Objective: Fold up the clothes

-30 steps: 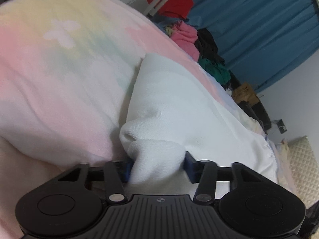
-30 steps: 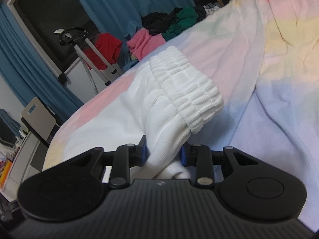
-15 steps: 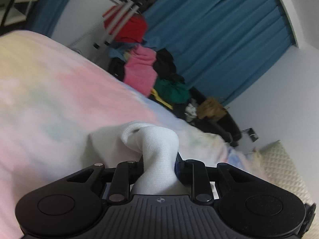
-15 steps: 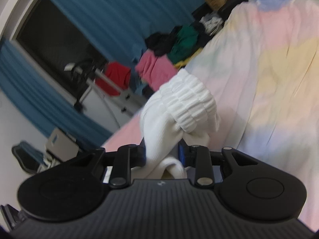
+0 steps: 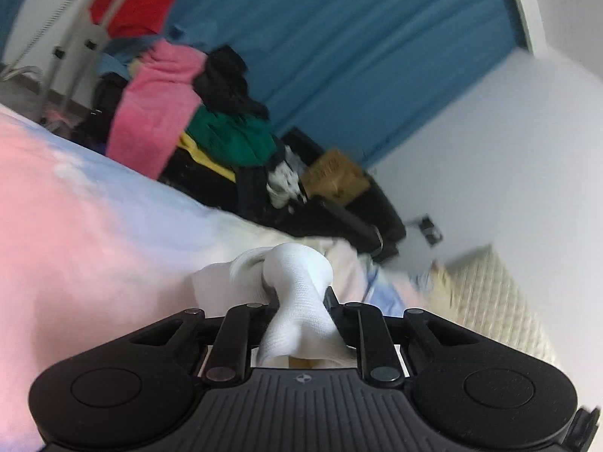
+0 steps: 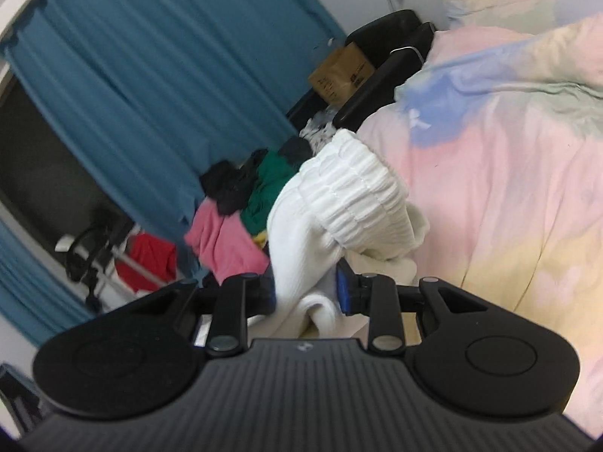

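The garment (image 5: 297, 282) is white knit cloth, bunched into a narrow twist where it passes between the left gripper's (image 5: 299, 301) jaws. At the right gripper (image 6: 305, 286) its shirred, ribbed elastic band (image 6: 354, 196) bulges above the jaws, folds hanging loose, lifted above the pastel bedspread (image 6: 508, 188).

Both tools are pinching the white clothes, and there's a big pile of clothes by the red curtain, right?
Almost. The curtain is blue, not red, as the right wrist view shows; only one garment hanging on the rack is red. The rest holds: the left tool and the right tool each pinch the white garment, and the pile of clothes sits by that curtain.
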The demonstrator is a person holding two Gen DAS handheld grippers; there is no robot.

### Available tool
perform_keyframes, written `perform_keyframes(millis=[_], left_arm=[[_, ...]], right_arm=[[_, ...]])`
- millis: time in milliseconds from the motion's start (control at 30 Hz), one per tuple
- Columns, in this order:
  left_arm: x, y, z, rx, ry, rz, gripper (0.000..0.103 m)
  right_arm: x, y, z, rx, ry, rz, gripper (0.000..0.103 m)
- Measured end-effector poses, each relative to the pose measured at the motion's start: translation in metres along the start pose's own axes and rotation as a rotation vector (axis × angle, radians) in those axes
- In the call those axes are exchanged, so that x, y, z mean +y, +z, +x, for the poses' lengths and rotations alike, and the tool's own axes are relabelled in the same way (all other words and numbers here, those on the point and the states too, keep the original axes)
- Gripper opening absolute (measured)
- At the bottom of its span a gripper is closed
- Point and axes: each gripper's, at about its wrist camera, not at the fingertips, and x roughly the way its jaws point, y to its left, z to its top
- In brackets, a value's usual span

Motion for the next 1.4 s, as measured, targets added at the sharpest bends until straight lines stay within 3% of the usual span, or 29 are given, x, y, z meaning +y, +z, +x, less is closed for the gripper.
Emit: perform_keyframes(millis=[167,333,433,567,667,700,767,867,900,967,1200,1300,1367,1400], left_arm=[[0.029,-0.047,0.029,0.058,0.017,0.082,0.019],[0.075,-0.09,0.0,0.135,0.035,0.151,0.019],[0.096,-0.123,-0.007,0.194,0.094,0.199,0.019],[0.106,-0.147,-0.012,0.211,0.132,0.255,0.029],[0.104,-0.144,-0.023,0.203,0.147,0.232,0.034],[0.1,-0.141,-0.03,0.199,0.161,0.243,0.041],[0.09,-0.136,-0.045,0.193,0.18,0.275,0.055],[0.067,-0.128,-0.074,0.177,0.185,0.348,0.062],[0.057,-0.125,-0.084,0.166,0.192,0.376,0.069],[0.036,-0.121,-0.106,0.127,0.197,0.417,0.083],[-0.027,-0.12,-0.189,0.018,0.163,0.514,0.103],[-0.052,-0.128,-0.22,-0.019,0.172,0.569,0.103],[-0.066,-0.135,-0.241,-0.04,0.173,0.6,0.103],[-0.073,-0.138,-0.252,-0.051,0.174,0.616,0.103]], right_arm=[[-0.05,-0.04,0.017,0.017,-0.044,0.016,0.032],[-0.098,-0.103,-0.007,0.044,-0.044,0.116,0.032],[-0.118,-0.139,-0.016,0.097,-0.079,0.13,0.032],[-0.14,-0.17,-0.013,0.116,-0.126,0.148,0.037],[-0.145,-0.17,-0.019,0.149,-0.155,0.187,0.039],[-0.145,-0.167,-0.024,0.157,-0.166,0.205,0.039],[-0.14,-0.163,-0.041,0.156,-0.205,0.202,0.039],[-0.124,-0.151,-0.071,0.13,-0.259,0.129,0.039],[-0.118,-0.145,-0.081,0.118,-0.264,0.103,0.039],[-0.105,-0.135,-0.099,0.094,-0.24,0.06,0.039],[-0.028,-0.114,-0.164,0.023,-0.159,-0.151,0.041],[0.006,-0.116,-0.191,-0.008,-0.133,-0.265,0.061],[0.023,-0.12,-0.21,-0.038,-0.111,-0.319,0.085],[0.03,-0.121,-0.217,-0.056,-0.094,-0.345,0.086]])
